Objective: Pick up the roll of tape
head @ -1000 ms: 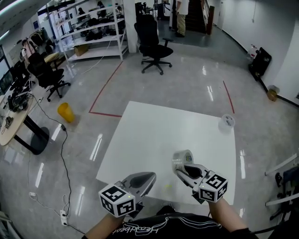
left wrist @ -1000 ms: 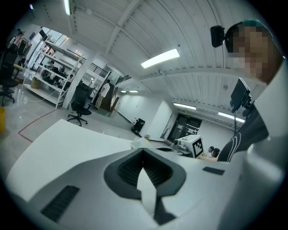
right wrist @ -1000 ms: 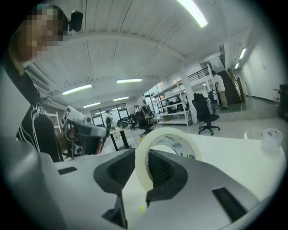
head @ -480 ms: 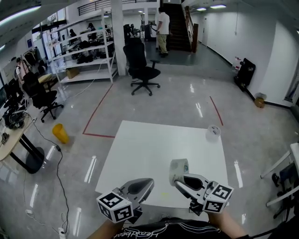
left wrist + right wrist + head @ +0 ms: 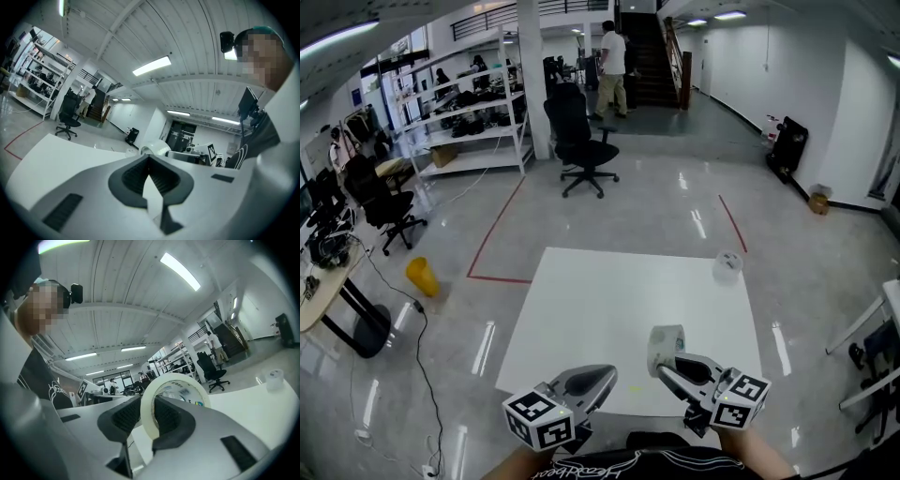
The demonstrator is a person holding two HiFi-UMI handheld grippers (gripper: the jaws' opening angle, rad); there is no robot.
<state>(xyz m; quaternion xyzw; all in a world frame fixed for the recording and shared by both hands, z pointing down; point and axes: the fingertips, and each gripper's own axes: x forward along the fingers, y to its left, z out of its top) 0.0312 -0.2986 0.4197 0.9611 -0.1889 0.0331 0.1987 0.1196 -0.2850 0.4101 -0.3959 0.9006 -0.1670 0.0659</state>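
Over the near right part of the white bench (image 5: 581,309), the right gripper (image 5: 662,364) is clamped on the roll of tape (image 5: 666,341). In the right gripper view the two dark ribbed pads press on either side of the pale, translucent band of the roll (image 5: 146,413), one inside the ring and one outside, and the roll stands on edge. A printed label runs round the inside of the core, with small green and yellow marks. Its lettering is too small to read.

The left gripper (image 5: 602,377) hangs over the near edge of the bench, to the left of the right one. Its jaws (image 5: 149,161) are closed on each other with nothing between them. The left gripper view shows the held roll (image 5: 157,149) beyond its tips.

Each gripper carries a cube with black-and-white square markers; no letters or numbers show on them.

A second roll of tape (image 5: 727,266) lies flat near the far right corner of the bench, well apart from both grippers. It also shows small in the right gripper view (image 5: 274,376).

White script runs across the person's black shirt (image 5: 619,461) at the bottom of the head view, and I cannot read it.

Beyond the bench, red lines (image 5: 492,234) mark the glossy floor. A black office chair (image 5: 579,150) and a yellow bin (image 5: 421,275) stand farther off.
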